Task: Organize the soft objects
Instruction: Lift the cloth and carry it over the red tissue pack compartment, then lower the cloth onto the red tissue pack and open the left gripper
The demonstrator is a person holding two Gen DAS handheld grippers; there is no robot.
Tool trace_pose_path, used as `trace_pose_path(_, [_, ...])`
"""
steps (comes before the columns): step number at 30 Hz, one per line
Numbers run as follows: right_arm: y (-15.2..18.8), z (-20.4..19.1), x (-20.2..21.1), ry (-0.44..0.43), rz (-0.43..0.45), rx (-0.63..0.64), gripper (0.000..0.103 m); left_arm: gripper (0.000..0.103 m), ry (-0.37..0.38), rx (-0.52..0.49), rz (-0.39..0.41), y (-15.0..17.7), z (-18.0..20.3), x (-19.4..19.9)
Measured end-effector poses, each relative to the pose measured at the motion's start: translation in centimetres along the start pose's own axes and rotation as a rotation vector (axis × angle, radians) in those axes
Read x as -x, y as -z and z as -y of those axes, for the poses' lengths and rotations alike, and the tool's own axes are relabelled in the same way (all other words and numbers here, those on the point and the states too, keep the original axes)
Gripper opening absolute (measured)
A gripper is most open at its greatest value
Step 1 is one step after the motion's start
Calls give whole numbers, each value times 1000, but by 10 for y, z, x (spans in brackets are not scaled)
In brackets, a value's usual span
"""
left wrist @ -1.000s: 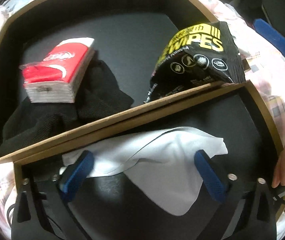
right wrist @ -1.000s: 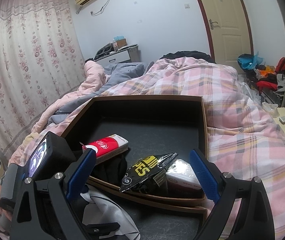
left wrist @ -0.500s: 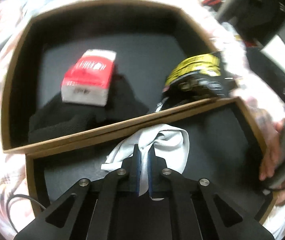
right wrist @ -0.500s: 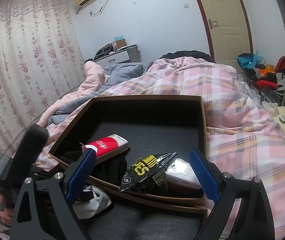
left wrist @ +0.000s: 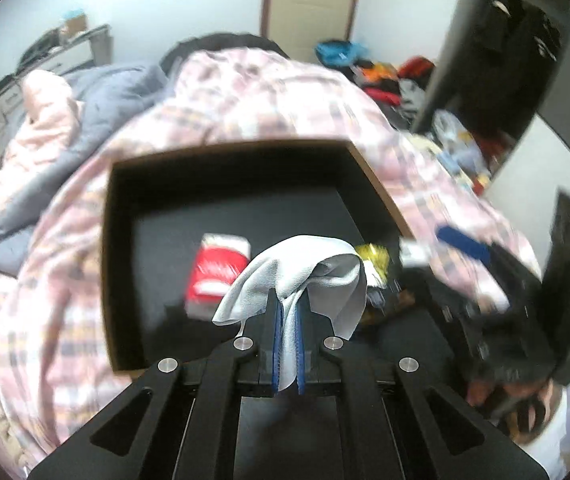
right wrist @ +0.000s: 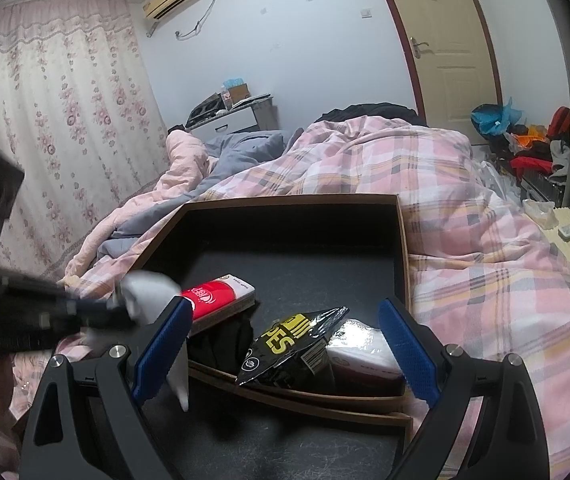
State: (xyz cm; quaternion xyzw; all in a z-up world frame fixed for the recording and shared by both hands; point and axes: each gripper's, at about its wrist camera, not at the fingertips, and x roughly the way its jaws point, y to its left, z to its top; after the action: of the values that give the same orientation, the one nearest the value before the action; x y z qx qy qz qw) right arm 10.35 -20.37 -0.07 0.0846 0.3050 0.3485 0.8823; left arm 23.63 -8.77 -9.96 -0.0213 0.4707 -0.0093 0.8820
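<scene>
My left gripper (left wrist: pixel 287 320) is shut on a pale grey-white cloth (left wrist: pixel 297 272), which hangs lifted above the near part of the dark divided box (left wrist: pixel 105 240). From the right wrist view the cloth (right wrist: pixel 149 296) and the blurred left gripper (right wrist: pixel 125 308) show at the left. In the far compartment lie a red tissue pack (right wrist: pixel 217 298), a black garment (right wrist: pixel 225 340), a black-and-yellow wipes pack (right wrist: pixel 293 340) and a white wrapped pack (right wrist: pixel 365 352). My right gripper (right wrist: pixel 285 354) stands open over the box's near edge, holding nothing.
The box (right wrist: pixel 403 240) rests on a pink plaid quilt (right wrist: pixel 465 240) on a bed. A wooden divider (right wrist: pixel 305 396) splits it into a near and a far compartment. Clothes and bags (right wrist: pixel 525 148) are piled at the right by the door.
The left gripper closed on the cloth in the near compartment and lifted it up, tilting toward the room. The right gripper stayed still and open.
</scene>
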Motion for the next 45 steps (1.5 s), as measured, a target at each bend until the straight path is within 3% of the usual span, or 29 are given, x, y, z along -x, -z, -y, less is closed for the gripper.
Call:
trace_pose_path(3, [0, 1, 0, -2, 0, -2, 94, 1, -21, 101, 30, 7, -30, 46])
trace_pose_path(4, [0, 1, 0, -1, 0, -2, 94, 1, -31, 153, 32, 2, -38, 37])
trace_pose_path(6, [0, 1, 0, -2, 0, -2, 94, 1, -25, 203, 15, 13, -64, 66])
trace_pose_path(10, [1, 1, -2, -3, -7, 1, 94, 1, -44, 228, 2, 34, -93, 84])
trace_pose_path(12, [1, 1, -2, -3, -10, 3, 94, 1, -41, 259, 55, 44, -107, 90])
trace_pose_path(14, [1, 1, -2, -1, -12, 7, 94, 1, 11, 321, 112, 56, -120, 107])
trace_pose_path(17, [1, 0, -3, 3, -15, 14, 94, 1, 102, 415, 132, 69, -141, 115])
trace_pose_path(20, [1, 0, -2, 4, -15, 15, 94, 2, 127, 509, 131, 79, -160, 119])
trace_pose_path(24, [2, 0, -3, 4, -18, 15, 94, 2, 201, 538, 137, 87, -171, 127])
trace_pose_path(27, [2, 0, -2, 6, -18, 16, 94, 3, 216, 532, 212, 91, -172, 146])
trace_pose_path(29, [2, 0, -2, 7, -19, 15, 94, 11, 212, 515, 271, 94, -170, 162])
trace_pose_path(30, [2, 0, -2, 7, -19, 15, 94, 33, 217, 504, 294, 95, -169, 169])
trace_pose_path(31, [2, 0, -2, 7, -20, 14, 94, 80, 225, 493, 312, 98, -167, 175])
trace_pose_path(32, [2, 0, -2, 6, -20, 13, 94, 100, 234, 486, 325, 99, -166, 180])
trace_pose_path(34, [1, 0, -2, 5, -21, 10, 94, 103, 235, 466, 381, 105, -162, 192])
trace_pose_path(39, [1, 1, -3, 7, -23, 9, 94, 103, 98, 392, 451, 113, -149, 213])
trace_pose_path(42, [1, 1, -3, 9, -23, 11, 94, 103, 49, 345, 459, 118, -143, 215])
trace_pose_path(45, [1, 0, -3, 14, -23, 15, 94, 103, 45, 311, 432, 124, -139, 208])
